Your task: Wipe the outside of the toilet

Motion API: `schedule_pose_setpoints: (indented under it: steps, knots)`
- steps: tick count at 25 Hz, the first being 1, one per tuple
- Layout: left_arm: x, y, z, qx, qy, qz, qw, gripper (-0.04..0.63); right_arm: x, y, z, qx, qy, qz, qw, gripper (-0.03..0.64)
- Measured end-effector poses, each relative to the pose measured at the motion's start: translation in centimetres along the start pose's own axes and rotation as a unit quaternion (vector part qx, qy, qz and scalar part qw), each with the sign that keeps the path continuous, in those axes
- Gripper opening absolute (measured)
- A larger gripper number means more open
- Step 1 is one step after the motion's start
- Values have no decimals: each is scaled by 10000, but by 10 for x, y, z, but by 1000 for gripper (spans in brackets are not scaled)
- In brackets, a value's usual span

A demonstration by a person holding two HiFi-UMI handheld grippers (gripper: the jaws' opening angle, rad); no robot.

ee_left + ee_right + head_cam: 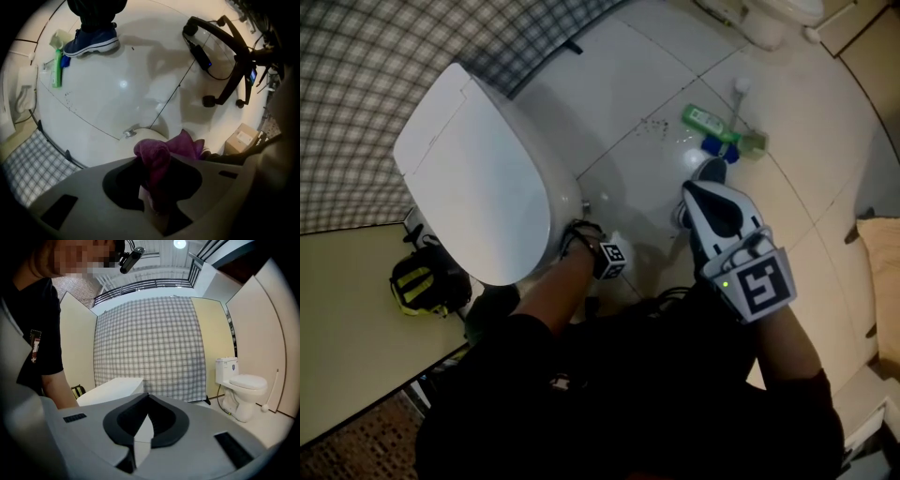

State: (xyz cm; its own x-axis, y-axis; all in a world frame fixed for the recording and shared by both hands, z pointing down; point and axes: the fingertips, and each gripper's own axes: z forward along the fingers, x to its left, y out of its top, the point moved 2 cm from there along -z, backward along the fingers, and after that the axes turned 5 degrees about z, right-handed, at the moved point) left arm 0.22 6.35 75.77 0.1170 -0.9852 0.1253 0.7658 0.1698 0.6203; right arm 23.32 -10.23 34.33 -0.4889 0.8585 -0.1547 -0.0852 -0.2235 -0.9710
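Note:
The white toilet [478, 169] has its lid down and fills the left of the head view. My left gripper [581, 234] is low against the toilet's front side, shut on a purple cloth [157, 157]. In the left gripper view the cloth bunches between the jaws, just above the toilet's rounded base [140, 134]. My right gripper [694, 195] hangs over the floor to the right of the toilet, apart from it. Its jaws meet at the tips with nothing between them [147, 397], and they point toward the toilet [112, 387].
A green bottle [708, 121] lies on the white floor by a blue shoe [710, 171]. A yellow-and-black object [417, 281] sits left of the toilet. A black stand [225, 51] and a cardboard box [241, 138] are nearby. A second toilet [241, 385] stands by the checked curtain [150, 348].

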Motion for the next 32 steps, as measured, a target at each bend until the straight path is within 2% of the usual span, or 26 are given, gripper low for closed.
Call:
schedule_pose_setpoints:
  steps: [3, 6, 9, 11, 13, 16, 18, 23, 27, 32]
  knots:
    - [1, 2, -2, -79, -154, 52, 9998, 94, 0, 1, 18, -2, 75, -16, 10000, -9]
    - [21, 8, -37, -741, 130, -242, 9969, 94, 0, 9, 38, -40, 149, -82, 9998, -9]
    - [52, -9, -91, -1414, 493, -704, 9862, 94, 5, 23, 54, -270, 224, -200, 9992, -9]
    - [72, -35, -124, -1685, 532, -1098, 9781, 94, 12, 33, 58, -439, 272, -267, 9983, -9]
    - [88, -63, -146, -1881, 397, -1464, 9704, 94, 18, 40, 58, -484, 306, -296, 9979, -9]
    - [112, -110, -162, -2072, -75, -1933, 9590, 94, 15, 45, 57, -489, 225, -221, 9983, -9]
    - [128, -142, -161, -1980, -366, -2078, 9572, 94, 8, 47, 57, -534, 117, -146, 9984, -9]
    - [162, -187, -120, -1227, -1019, -2033, 9660, 94, -21, 44, 58, -576, -112, -1, 9983, -9]
    - [168, -184, -75, -463, -1344, -1630, 9763, 94, -46, 39, 70, -577, -253, 165, 9979, -9]
    - [177, -150, -30, -286, -1578, -1147, 9804, 94, -75, 33, 95, -555, -350, 372, 9972, -9]
